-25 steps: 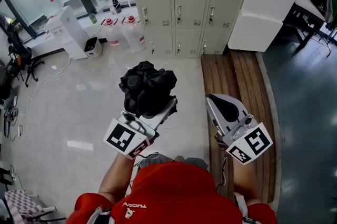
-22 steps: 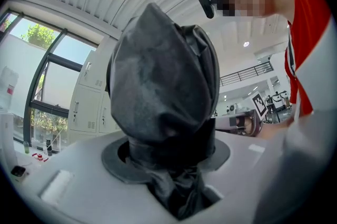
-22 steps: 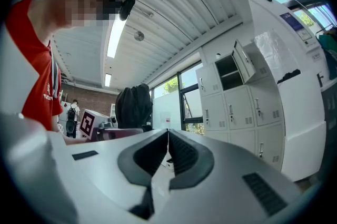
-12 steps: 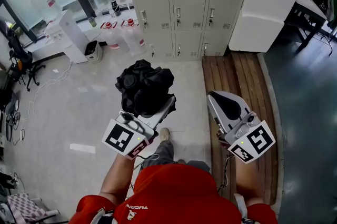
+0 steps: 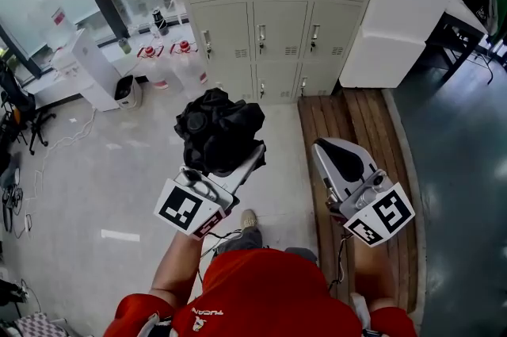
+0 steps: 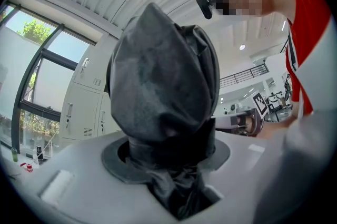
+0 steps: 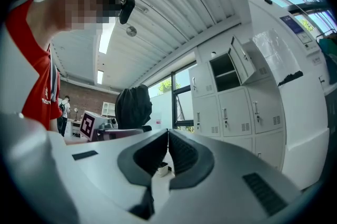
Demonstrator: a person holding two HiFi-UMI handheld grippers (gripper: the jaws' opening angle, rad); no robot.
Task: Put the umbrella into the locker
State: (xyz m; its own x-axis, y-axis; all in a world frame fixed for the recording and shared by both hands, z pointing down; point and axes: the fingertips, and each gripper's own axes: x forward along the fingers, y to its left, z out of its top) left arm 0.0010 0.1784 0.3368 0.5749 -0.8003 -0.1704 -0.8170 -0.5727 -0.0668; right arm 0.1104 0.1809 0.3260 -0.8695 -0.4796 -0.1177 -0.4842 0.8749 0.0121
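Note:
A folded black umbrella [image 5: 220, 129] sticks up as a crumpled bundle from my left gripper [image 5: 238, 165], whose jaws are shut on its lower part. In the left gripper view the umbrella [image 6: 163, 91] fills the middle and its fabric is pinched between the jaws of the left gripper [image 6: 171, 170]. My right gripper [image 5: 323, 149] is held level beside it, shut with nothing in it; its pads [image 7: 176, 152] meet. The beige lockers [image 5: 261, 18] stand ahead with doors shut in the head view. In the right gripper view one upper locker [image 7: 226, 72] stands open.
A wooden slatted platform [image 5: 356, 137] runs along the floor on the right, under a tall white cabinet [image 5: 396, 10]. Water bottles [image 5: 170, 66] and a white unit [image 5: 87, 70] stand left of the lockers by the window. A dark table [image 5: 467, 26] is far right.
The lockers have drawn nearer and slid left and down in the head view. Both grippers keep their places relative to the body, the umbrella still gripped. A foot now shows under the left gripper.

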